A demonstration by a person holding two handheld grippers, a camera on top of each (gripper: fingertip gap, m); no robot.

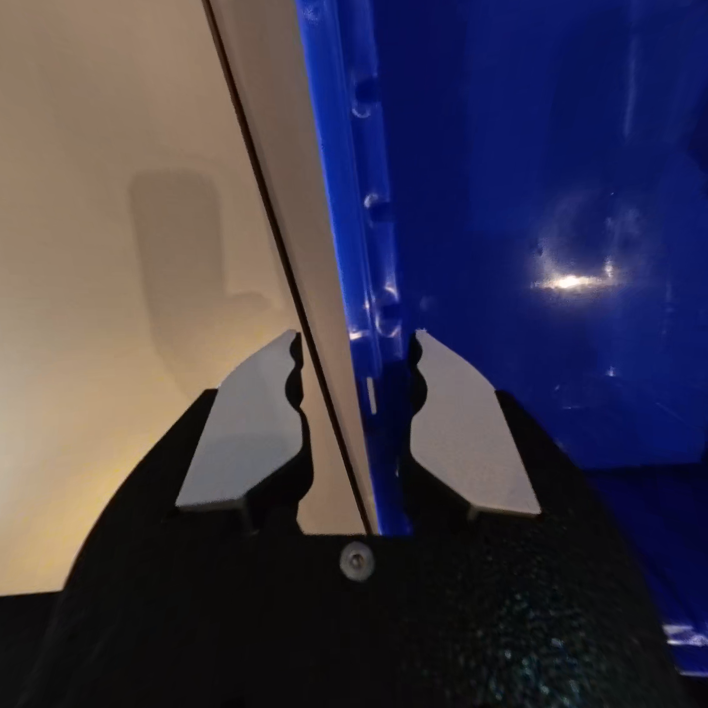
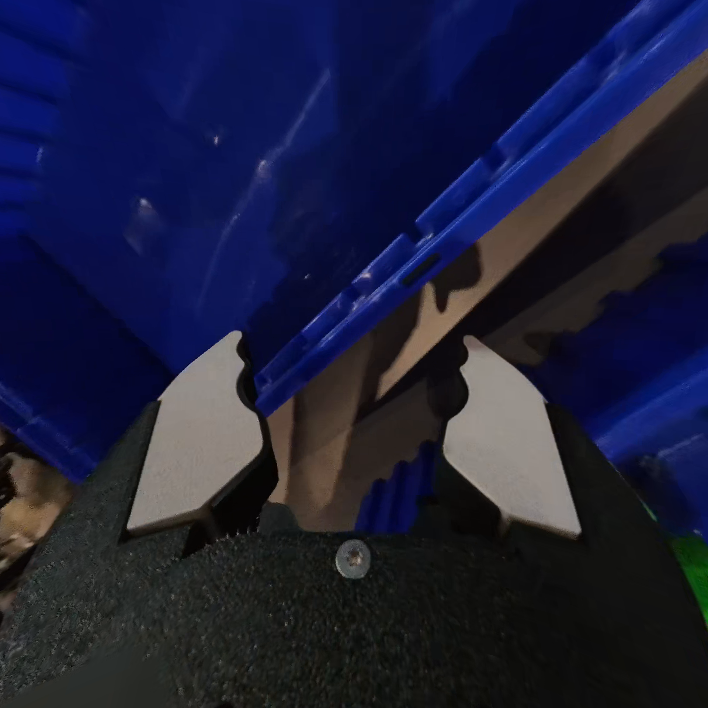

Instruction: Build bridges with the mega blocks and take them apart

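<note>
No mega block shows clearly in either view. A blue plastic bin (image 1: 536, 191) fills the right half of the left wrist view. My left gripper (image 1: 356, 335) is open and straddles the bin's rim (image 1: 367, 230), which runs close to the right finger. In the right wrist view the same kind of blue bin (image 2: 172, 172) fills the upper left. My right gripper (image 2: 352, 339) is open, with the bin's rim (image 2: 479, 214) running diagonally between the fingers and touching the left one. A small blue ridged piece (image 2: 398, 486) sits low between the fingers; I cannot tell what it is.
A beige table top (image 1: 95, 191) lies left of the bin, with a dark edge line beside it. In the right wrist view more blue plastic (image 2: 632, 344) stands at the right, a green thing (image 2: 689, 555) at the lower right edge, and brown clutter (image 2: 23, 479) at the lower left.
</note>
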